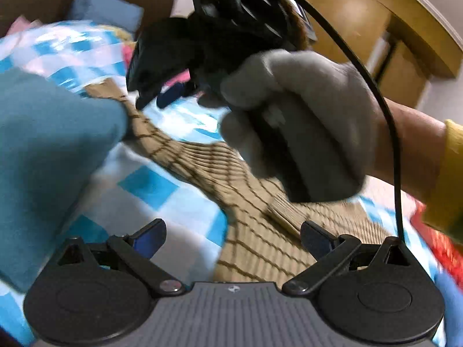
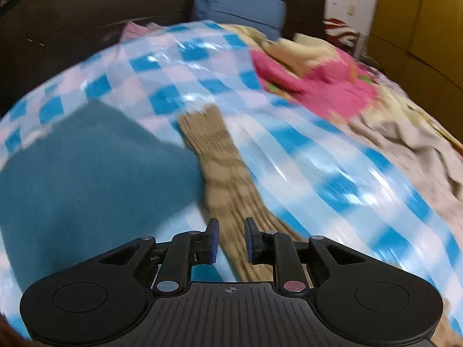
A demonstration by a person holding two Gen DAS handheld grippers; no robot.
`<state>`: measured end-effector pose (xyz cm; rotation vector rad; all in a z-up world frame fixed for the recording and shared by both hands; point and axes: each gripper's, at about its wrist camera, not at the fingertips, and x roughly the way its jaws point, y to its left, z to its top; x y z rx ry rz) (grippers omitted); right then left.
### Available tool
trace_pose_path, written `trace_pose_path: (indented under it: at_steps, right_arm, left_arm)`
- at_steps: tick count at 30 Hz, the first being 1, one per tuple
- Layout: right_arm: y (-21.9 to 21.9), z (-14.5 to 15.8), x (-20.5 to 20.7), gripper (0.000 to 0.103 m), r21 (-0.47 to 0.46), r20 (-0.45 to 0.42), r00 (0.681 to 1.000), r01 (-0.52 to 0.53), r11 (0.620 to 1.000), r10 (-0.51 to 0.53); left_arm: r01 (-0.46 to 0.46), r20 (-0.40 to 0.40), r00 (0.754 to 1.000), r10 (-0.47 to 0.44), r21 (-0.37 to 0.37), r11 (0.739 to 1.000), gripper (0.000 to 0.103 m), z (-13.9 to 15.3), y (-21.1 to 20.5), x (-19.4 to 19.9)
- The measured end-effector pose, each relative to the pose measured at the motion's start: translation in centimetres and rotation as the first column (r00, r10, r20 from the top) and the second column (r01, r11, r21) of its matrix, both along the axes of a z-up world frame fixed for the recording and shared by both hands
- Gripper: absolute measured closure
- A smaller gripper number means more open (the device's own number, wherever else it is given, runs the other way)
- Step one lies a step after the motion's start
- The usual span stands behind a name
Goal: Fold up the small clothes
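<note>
On the blue-and-white checked sheet (image 2: 318,156), a tan ribbed garment (image 2: 225,167) lies long and narrow, its edge touching a teal cloth (image 2: 95,167). The left gripper (image 1: 233,238) stands wide open, empty. The right gripper (image 2: 230,240) is narrowly open above the tan cloth, holding nothing.

Sheet (image 2: 332,156): glossy plastic-looking cover, blue-white check, bright glare streaks. Sock (image 2: 225,179): tan ribbed knit, matt, darker grid lines. Teal cloth (image 2: 86,179): soft, matt, fleece-like, no sheen. Pink cloth (image 2: 318,84): matt, crumpled. Beige cloth (image 2: 419,144): matt, wrinkled. Pillow (image 2: 240,8): blue woven fabric, matt. Glove (image 1: 303,121): grey knit, matt. Left gripper (image 1: 233,240) and right gripper (image 2: 230,240): black matt plastic, ribbed grey base, shiny metal pivot pins, blue rubbery pads. Cable (image 1: 385,110): black, smooth. Cabinet (image 2: 419,29): yellowish wood, smooth, slight sheen.
</note>
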<state>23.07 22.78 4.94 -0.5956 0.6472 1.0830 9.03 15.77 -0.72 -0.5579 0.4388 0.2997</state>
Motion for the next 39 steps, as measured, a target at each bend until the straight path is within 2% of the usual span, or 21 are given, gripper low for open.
trace_pose_path:
  at_steps: [3, 7, 10, 14, 17, 19, 21, 22, 25, 29, 31, 34, 37, 39]
  right_arm:
    - [4.1, 0.1, -0.3, 0.075, 0.016, 0.004, 0.999, -0.038, 0.999, 0.038]
    - [8.3, -0.5, -0.6, 0.074, 0.003, 0.034, 0.998, -0.061, 0.998, 0.061]
    - [10.9, -1.3, -0.9, 0.074, -0.020, 0.064, 0.995, -0.075, 0.997, 0.076]
    - [14.0, -3.1, -1.3, 0.074, -0.058, 0.105, 0.991, -0.075, 0.995, 0.081]
    - [15.7, -4.9, -1.2, 0.075, -0.103, 0.154, 0.987, -0.035, 0.994, 0.050]
    - [16.1, -5.5, -0.9, 0.081, -0.115, 0.182, 0.983, 0.016, 0.993, 0.005]
    - [15.7, -5.3, -0.3, 0.095, -0.101, 0.171, 0.984, 0.059, 0.993, -0.041]
    - [15.3, -4.8, -0.1, 0.096, -0.087, 0.170, 0.984, 0.071, 0.994, -0.055]
    - [12.8, -2.1, 0.6, 0.097, 0.002, 0.141, 0.984, 0.112, 0.994, -0.111]
    - [6.7, 3.2, 2.4, 0.098, 0.156, 0.029, 0.975, 0.215, 0.964, -0.222]
    - [2.1, 5.7, 3.1, 0.098, 0.238, -0.055, 0.960, 0.280, 0.930, -0.275]
    - [-5.7, 8.7, 3.5, 0.098, 0.317, -0.111, 0.931, 0.365, 0.875, -0.348]
    - [-13.9, 10.4, 4.0, 0.098, 0.364, -0.176, 0.882, 0.470, 0.804, -0.437]
    - [-19.4, 11.0, 4.5, 0.098, 0.397, -0.232, 0.836, 0.549, 0.736, -0.498]
  left_arm:
    - [-0.070, 0.025, 0.997, 0.071, -0.067, 0.995, 0.000, -0.4, 1.8, -0.7]
    - [-0.151, 0.053, 0.985, 0.161, -0.160, 0.975, 0.000, -1.1, 4.0, -1.7]
    - [-0.181, 0.070, 0.978, 0.198, -0.201, 0.963, 0.000, -1.5, 5.0, -2.3]
    - [-0.176, 0.066, 0.980, 0.190, -0.167, 0.970, 0.000, -1.4, 4.5, -2.2]
    - [-0.173, 0.072, 0.980, 0.188, -0.178, 0.969, 0.000, -1.6, 4.7, -2.1]
    - [-0.172, 0.071, 0.980, 0.186, -0.173, 0.970, 0.000, -1.7, 4.7, -1.9]
    - [-0.171, 0.064, 0.981, 0.182, -0.158, 0.973, 0.000, -1.6, 4.5, -1.7]
    - [-0.171, 0.062, 0.981, 0.182, -0.152, 0.973, 0.000, -1.5, 4.4, -1.6]
    - [-0.172, 0.058, 0.982, 0.181, -0.140, 0.975, 0.000, -1.5, 4.3, -1.3]
    - [-0.161, 0.060, 0.984, 0.170, -0.126, 0.979, 0.000, -1.6, 4.1, -0.7]
    - [-0.142, 0.067, 0.986, 0.150, -0.110, 0.984, 0.000, -1.2, 3.5, -0.6]
    - [-0.102, 0.077, 0.991, 0.105, -0.050, 0.994, 0.000, -0.4, 2.2, -0.4]
    - [-0.050, 0.081, 0.996, 0.048, 0.031, 0.998, 0.000, 0.4, 0.1, 0.0]
    - [-0.006, 0.068, 0.998, 0.001, 0.079, 0.997, 0.000, 0.5, -1.3, 0.5]
